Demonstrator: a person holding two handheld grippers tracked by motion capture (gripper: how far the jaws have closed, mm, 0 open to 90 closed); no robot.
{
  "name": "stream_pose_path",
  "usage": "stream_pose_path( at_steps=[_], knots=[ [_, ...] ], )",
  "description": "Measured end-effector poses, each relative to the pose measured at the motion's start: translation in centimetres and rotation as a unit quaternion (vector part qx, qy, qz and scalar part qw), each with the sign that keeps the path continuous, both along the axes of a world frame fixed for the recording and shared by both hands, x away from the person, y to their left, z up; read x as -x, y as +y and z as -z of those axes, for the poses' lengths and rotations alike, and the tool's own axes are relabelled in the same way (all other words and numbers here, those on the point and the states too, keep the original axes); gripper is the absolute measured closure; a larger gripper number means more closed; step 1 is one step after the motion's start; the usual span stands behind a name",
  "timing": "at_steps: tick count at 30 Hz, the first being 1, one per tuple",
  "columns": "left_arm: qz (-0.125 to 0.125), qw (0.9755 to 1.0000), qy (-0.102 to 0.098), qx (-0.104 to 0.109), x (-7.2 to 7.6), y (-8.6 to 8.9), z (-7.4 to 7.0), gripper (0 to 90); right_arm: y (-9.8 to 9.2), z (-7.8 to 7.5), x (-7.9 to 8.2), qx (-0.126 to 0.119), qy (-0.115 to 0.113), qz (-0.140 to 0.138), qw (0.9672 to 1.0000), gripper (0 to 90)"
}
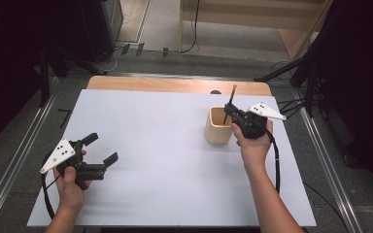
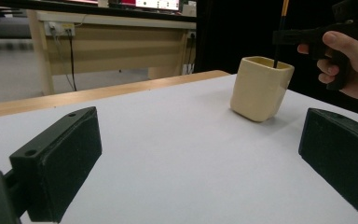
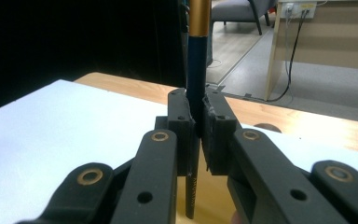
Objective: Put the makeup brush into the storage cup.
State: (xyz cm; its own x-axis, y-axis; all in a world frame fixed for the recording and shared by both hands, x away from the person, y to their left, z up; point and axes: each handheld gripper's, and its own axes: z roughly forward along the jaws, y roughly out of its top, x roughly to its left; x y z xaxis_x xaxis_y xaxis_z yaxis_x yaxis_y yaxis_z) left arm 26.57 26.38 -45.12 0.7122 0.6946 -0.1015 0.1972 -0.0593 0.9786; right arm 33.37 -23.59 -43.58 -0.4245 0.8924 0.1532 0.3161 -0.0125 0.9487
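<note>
Left claw point(image 1: 102, 148) — jaws spread wide, pinching nothing, held low over the white worktop point(image 1: 165, 160) near its left edge, with bare surface between it and the cup point(image 1: 218, 126). The cream cup stands upright on the right half of the worktop, well clear of the front edge, near the back. Right claw point(image 1: 230, 110) — jaws pressed together on a dark pencil point(image 3: 196, 84) with a gold upper section, just above the cup's right rim. The pencil's long axis runs near vertical, its lower end dipping into the cup's mouth, its gold end pointing up.
</note>
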Motion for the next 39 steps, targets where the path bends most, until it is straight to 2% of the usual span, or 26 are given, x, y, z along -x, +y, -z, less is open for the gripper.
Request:
stream_pose_path(
  at_steps=[4,13,18,19,23,29,35,39],
  knots=[
    [0.000,1.0000,0.000,0.000,0.0,0.0,0.0,0.0,0.0,0.4,0.0,0.007,0.005,-0.001,1.0000,84.3],
    [-0.002,1.0000,0.002,-0.001,0.0,0.0,0.2,0.0,-0.2,1.4,0.3,0.008,0.012,0.004,0.9999,84.2],
    [0.000,1.0000,0.003,0.000,0.0,-0.1,0.2,0.0,-0.2,1.5,0.4,0.003,0.019,0.003,0.9998,82.0],
    [0.001,1.0000,0.003,-0.001,0.0,-0.1,0.2,0.0,-0.3,1.4,0.4,-0.003,0.015,0.003,0.9999,77.3],
    [0.001,1.0000,0.003,-0.001,0.0,-0.1,0.2,0.1,-0.4,1.0,0.8,-0.011,0.009,0.007,0.9999,68.2],
    [-0.001,1.0000,0.003,0.000,0.1,0.0,0.2,0.0,-1.1,0.6,1.6,-0.003,-0.002,0.017,0.9999,48.2],
    [0.001,1.0000,0.002,-0.003,0.1,-0.1,0.2,0.0,-1.9,0.7,2.8,-0.011,-0.008,0.008,0.9999,31.3],
    [0.002,1.0000,0.002,-0.005,0.1,-0.2,0.2,0.0,-2.3,1.0,3.7,-0.012,-0.013,0.002,0.9998,25.0]
  ],
)
